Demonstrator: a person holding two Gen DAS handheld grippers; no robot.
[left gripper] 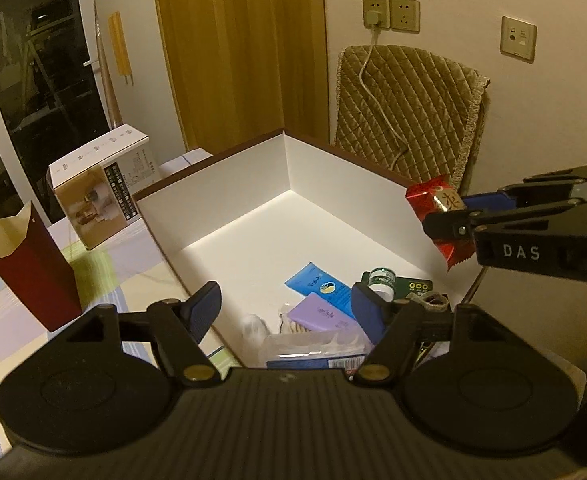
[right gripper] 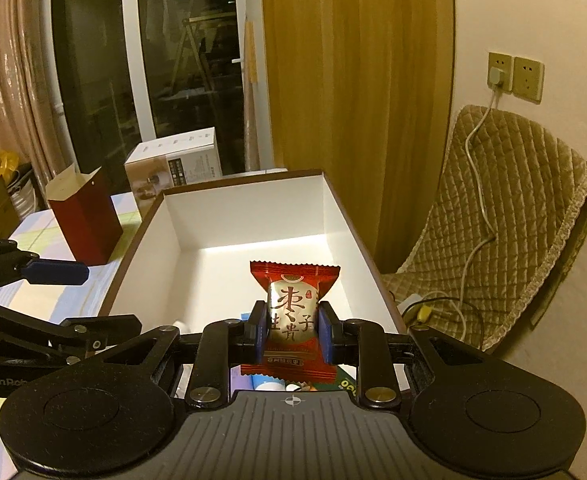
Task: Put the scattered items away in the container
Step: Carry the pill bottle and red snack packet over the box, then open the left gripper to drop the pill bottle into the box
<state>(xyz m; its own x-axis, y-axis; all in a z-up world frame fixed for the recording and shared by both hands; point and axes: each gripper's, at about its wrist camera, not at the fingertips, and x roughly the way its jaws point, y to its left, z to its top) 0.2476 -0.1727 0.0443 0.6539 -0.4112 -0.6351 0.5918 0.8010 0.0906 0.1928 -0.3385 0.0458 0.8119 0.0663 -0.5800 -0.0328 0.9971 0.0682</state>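
A tall dark red paper box (left gripper: 33, 268) stands open on the checked tablecloth (left gripper: 105, 276). Near it sits a white carton (left gripper: 101, 184). A quilted brown cover (left gripper: 409, 116) hangs on the chair, and a white cord (left gripper: 367, 76) runs from the wall plug (left gripper: 372, 19).

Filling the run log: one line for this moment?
right claw: shut on red snack packet | above white box | left claw: open, empty

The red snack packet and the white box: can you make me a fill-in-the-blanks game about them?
1. The right hand-held gripper is shut on a ____ snack packet.
2. The left hand-held gripper holds ____.
3. The white box has a ____ rim.
4. The purple packet lies ____ the box.

Missing words: red; nothing; brown; inside
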